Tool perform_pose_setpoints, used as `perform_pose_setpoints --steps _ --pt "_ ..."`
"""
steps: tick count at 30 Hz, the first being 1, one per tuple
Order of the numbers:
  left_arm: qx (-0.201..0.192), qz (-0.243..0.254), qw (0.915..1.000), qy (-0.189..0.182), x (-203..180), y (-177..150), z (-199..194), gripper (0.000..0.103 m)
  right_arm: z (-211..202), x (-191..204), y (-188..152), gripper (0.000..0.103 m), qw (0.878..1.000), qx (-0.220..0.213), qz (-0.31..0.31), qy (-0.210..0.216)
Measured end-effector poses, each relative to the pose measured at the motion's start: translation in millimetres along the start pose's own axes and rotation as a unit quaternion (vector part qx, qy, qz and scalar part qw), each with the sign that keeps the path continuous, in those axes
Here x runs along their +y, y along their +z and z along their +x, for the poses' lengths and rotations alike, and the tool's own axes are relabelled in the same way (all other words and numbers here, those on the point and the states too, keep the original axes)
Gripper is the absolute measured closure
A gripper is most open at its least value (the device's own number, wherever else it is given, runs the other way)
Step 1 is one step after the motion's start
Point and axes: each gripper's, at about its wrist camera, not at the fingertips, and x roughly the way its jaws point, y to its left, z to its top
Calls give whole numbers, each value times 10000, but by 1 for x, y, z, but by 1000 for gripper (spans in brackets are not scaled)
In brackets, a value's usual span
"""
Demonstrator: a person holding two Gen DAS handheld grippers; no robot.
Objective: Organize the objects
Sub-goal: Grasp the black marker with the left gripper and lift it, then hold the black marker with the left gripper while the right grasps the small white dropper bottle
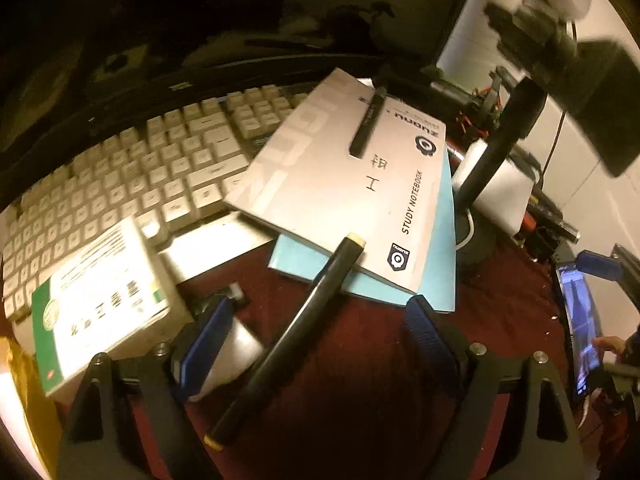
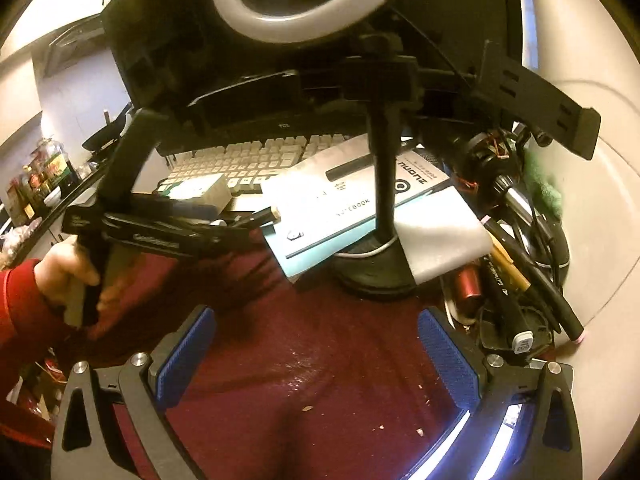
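A black marker (image 1: 296,340) with a cream cap lies slanted on the maroon cloth (image 1: 360,400), its cap end resting on a grey study notebook (image 1: 340,184). My left gripper (image 1: 320,304) is open around it; both blue pads stand well clear of the barrel. A second black marker (image 1: 368,120) lies on the notebook, which sits on a light blue book (image 1: 436,280). My right gripper (image 2: 316,316) is open over bare maroon cloth (image 2: 320,380) with nothing between its fingers. In the right wrist view the same notebook (image 2: 320,196) lies behind a black lamp stand (image 2: 384,184).
A cream keyboard (image 1: 140,168) and a green-and-white box (image 1: 104,300) lie at the left. The lamp stand (image 1: 496,152), a white block (image 2: 444,232) and a heap of pens (image 2: 520,280) crowd the right. A hand in a red sleeve (image 2: 60,276) holds the left gripper.
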Motion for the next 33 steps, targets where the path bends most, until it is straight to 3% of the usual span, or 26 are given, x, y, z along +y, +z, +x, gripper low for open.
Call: perform_pose_setpoints --steps 2,3,4,7,13,20,25,33 --pt "159 115 9997 109 -2 -1 9 42 0 3 -1 0 10000 15 23 69" --pt "324 112 9994 57 -2 -4 14 65 -1 5 -2 0 9999 25 45 112" --pt "456 90 9989 11 -1 -8 17 77 -1 7 -2 0 9999 19 60 131" --pt "520 104 9986 5 0 -21 7 87 -2 14 -3 0 9995 8 117 293" --pt "710 -817 9938 -250 27 -73 -35 87 5 46 0 0 9984 12 24 562" --pt "338 -1800 9828 -251 54 -146 -87 87 32 103 17 0 9959 186 -67 881" --pt "209 -1953 9802 -253 56 -169 -103 88 73 145 42 0 9895 404 -538 1279" --pt "101 -2001 9788 -435 63 -177 -107 88 155 151 64 1 9914 1026 -420 693"
